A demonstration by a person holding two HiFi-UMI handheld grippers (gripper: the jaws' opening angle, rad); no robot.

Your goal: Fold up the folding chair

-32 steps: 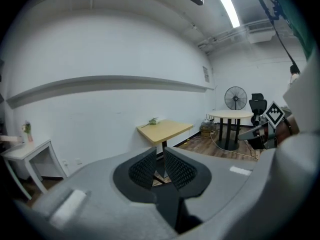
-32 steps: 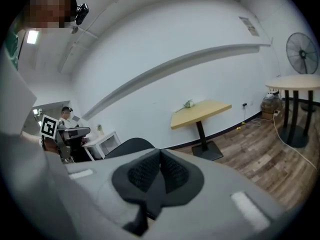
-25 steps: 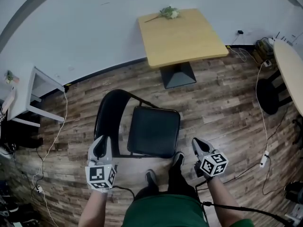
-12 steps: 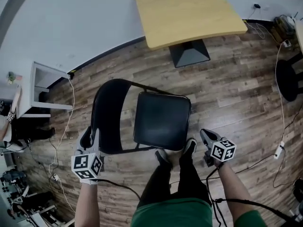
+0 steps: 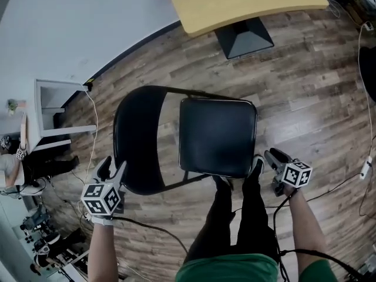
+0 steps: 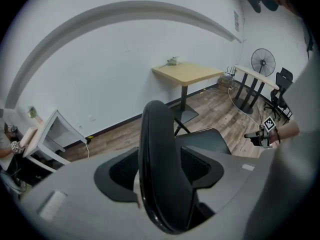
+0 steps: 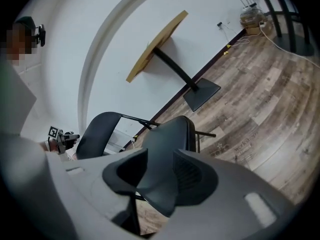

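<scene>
Chair: the black folding chair (image 5: 217,137), metal-framed, stands unfolded on the floor right in front of the person's feet.
Seat: the padded square seat (image 5: 218,135) lies flat, its front edge nearest the person's shoes (image 5: 256,165).
Backrest: the curved black backrest (image 5: 138,140) is at the left of the seat in the head view.
Left claw: the left claw (image 5: 113,167) is at the backrest's outer rim. Its jaws have just been opening and stand wide apart, with the rim between them and not clamped.
Right claw: the right claw (image 5: 273,155) is just beside the seat's front corner. Its jaws have just been opening and stand partly apart. In the right gripper view the seat corner shows between them, with no grip to be seen.
Floor: brown wood-plank floor (image 5: 305,98), with a white cable (image 5: 91,122) trailing at the left.
Table: light wooden square table (image 5: 235,4) on a black pedestal, well beyond the chair.
Wall: pale wall (image 5: 59,28), with a white shelf unit (image 5: 53,107) against it.
</scene>
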